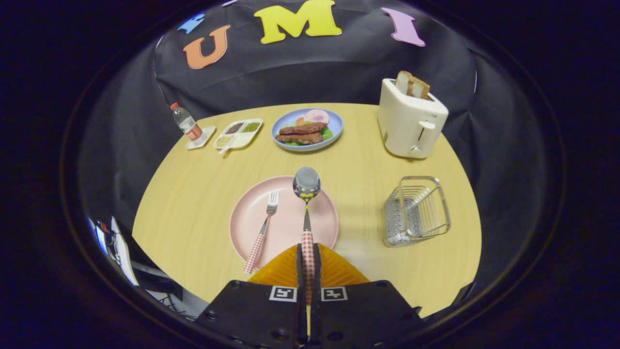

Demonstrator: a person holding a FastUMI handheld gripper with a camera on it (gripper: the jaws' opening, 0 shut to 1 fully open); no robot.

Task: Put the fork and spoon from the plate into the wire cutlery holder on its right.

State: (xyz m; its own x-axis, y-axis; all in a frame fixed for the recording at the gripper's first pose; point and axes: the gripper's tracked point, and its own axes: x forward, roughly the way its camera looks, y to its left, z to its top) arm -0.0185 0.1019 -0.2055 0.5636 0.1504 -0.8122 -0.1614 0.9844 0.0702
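Tool [308,264] clamped on spoon [306,194] handle

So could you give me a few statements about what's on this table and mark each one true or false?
1. The tool is shut on the spoon. True.
2. The fork already sits in the wire cutlery holder. False: it lies on the pink plate.
3. Toast sticks out of the toaster. True.
4. The holder lies left of the plate. False: right.
5. The water bottle lies on its side. False: upright.
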